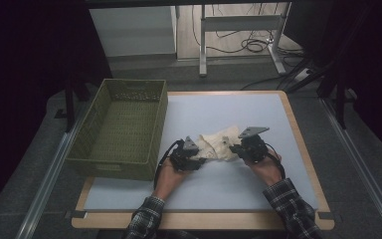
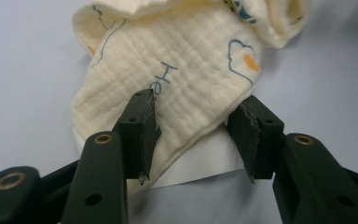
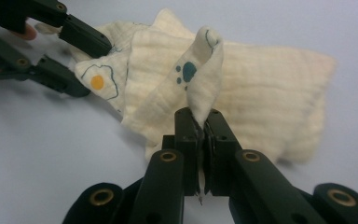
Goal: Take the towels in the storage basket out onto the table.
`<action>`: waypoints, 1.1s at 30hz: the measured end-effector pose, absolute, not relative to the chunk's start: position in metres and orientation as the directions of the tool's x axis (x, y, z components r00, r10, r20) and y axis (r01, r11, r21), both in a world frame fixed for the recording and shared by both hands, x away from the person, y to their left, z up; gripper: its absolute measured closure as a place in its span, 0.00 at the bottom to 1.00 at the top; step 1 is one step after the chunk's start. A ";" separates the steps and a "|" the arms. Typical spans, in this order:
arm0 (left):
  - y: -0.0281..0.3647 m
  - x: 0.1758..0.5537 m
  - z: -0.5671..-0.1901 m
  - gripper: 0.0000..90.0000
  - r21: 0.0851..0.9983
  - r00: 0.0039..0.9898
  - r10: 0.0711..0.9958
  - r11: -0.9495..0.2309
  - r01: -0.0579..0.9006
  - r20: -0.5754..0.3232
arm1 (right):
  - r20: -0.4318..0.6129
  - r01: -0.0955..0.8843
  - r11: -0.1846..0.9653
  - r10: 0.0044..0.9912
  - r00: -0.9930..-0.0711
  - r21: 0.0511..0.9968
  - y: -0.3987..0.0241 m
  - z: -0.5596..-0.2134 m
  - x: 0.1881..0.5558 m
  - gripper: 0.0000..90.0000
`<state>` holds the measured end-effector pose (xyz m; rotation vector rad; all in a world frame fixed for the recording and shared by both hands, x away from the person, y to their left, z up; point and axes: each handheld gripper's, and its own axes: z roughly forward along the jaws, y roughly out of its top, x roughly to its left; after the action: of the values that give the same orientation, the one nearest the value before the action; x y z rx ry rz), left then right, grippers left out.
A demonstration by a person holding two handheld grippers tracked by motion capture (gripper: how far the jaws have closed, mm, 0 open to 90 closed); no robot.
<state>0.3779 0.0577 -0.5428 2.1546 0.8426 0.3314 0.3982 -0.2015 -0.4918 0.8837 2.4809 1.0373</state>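
Closest to us in the high view are two plaid sleeves (image 1: pixel 292 201) coming in from the bottom edge, each hand wrapped around a hand-held gripper. Our right hand-held gripper (image 3: pixel 200 123) has its jaws pressed together on a raised fold of the cream cloth (image 3: pixel 242 88), the bit with the teal paw print sticking up right above the pads. Our left hand-held gripper (image 2: pixel 198 133) is spread about halfway, with a corner of the same cloth (image 2: pixel 186 70) lying between the jaws; one pad seems to touch the fabric edge, the other stands clear of it, so we wouldn't call that a pinch. A white paper slip (image 2: pixel 205 163) peeks out from under that corner.

From above, the cloth (image 1: pixel 218 143) sits crumpled on the pale blue surface (image 1: pixel 229 184), right between the two grippers, roughly mid-table. Further back and to the left, the olive woven basket (image 1: pixel 82 144) rests on the surface's left edge, well apart from the cloth. Beyond that we see a grey floor (image 1: pixel 144 67) and a metal frame (image 1: pixel 238 25) with cables.
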 end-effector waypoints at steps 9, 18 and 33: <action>0.057 0.377 -0.543 0.58 0.750 0.746 0.665 -0.477 0.458 -0.033 | -0.018 0.448 0.501 0.681 -0.732 0.740 -0.253 -0.486 0.375 0.93; 0.051 0.373 -0.541 0.30 0.733 0.777 0.629 -0.512 0.448 -0.036 | 0.042 0.519 0.443 0.730 -0.682 0.731 -0.290 -0.504 0.360 0.78; 0.065 0.357 -0.534 0.50 0.752 0.718 0.693 -0.440 0.491 -0.064 | 0.096 0.461 0.474 0.612 -0.785 0.750 -0.229 -0.482 0.378 0.76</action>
<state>0.3571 0.0653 -0.5338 2.1274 0.8953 0.3248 0.3784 -0.2291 -0.4819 0.9325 2.5331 1.2025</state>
